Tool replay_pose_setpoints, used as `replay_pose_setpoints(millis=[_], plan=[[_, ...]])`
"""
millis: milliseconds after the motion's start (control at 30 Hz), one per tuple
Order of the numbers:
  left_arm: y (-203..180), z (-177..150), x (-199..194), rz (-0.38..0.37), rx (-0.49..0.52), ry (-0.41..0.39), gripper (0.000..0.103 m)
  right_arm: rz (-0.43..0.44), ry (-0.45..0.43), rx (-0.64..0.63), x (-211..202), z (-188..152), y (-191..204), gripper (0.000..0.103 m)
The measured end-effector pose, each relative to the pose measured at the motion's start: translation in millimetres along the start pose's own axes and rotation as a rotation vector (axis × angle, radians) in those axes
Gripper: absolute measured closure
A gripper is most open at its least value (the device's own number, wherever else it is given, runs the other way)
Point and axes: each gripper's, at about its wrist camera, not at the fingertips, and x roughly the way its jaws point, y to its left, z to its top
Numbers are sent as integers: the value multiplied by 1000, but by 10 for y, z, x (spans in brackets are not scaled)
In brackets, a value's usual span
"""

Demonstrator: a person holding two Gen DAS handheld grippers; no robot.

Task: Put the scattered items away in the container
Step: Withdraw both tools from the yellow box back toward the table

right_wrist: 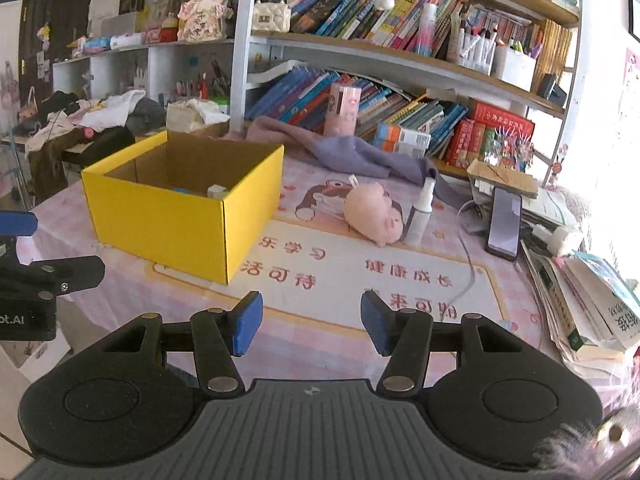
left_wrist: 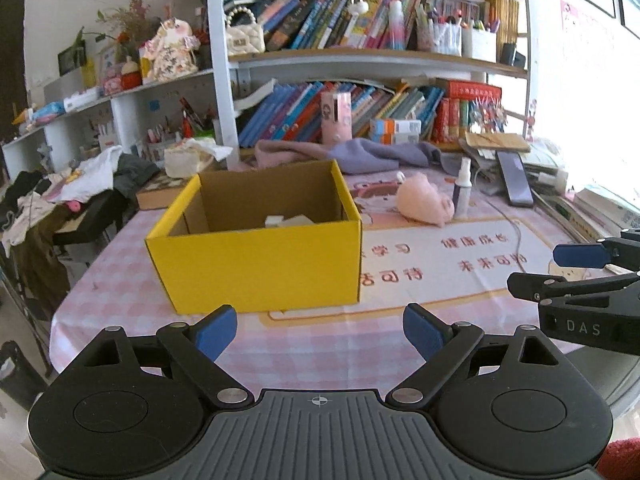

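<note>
In the left wrist view, your left tool [left_wrist: 320, 330] hangs over the near edge of the worktop [left_wrist: 320, 344] with jaws wide apart and empty, facing the yellow box [left_wrist: 256, 264], which already holds a few small items. In the right wrist view, your right tool [right_wrist: 312, 322] is also parted and empty; the pink pig toy [right_wrist: 374, 214] and spray bottle [right_wrist: 420, 212] lie beyond it, probably next.

Two hand-held grippers hover side by side, both angled downward. The left gripper [left_wrist: 316, 334] has its blue-padded jaws spread wide with nothing between them. The right gripper [right_wrist: 312, 322] has its jaws parted more narrowly, also empty, with the pads touching nothing.
</note>
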Motion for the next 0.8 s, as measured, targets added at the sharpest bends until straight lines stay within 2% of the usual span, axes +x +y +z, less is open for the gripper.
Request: replay_pose_setpoints(millis=[367,800], plan=[[-256,-24,173,-77,28,82,11,-41,74,0,-8,-142,-179,50],[-552,6,292,-144,78,126,10,-71,110,48,-30,-239,-430,44]])
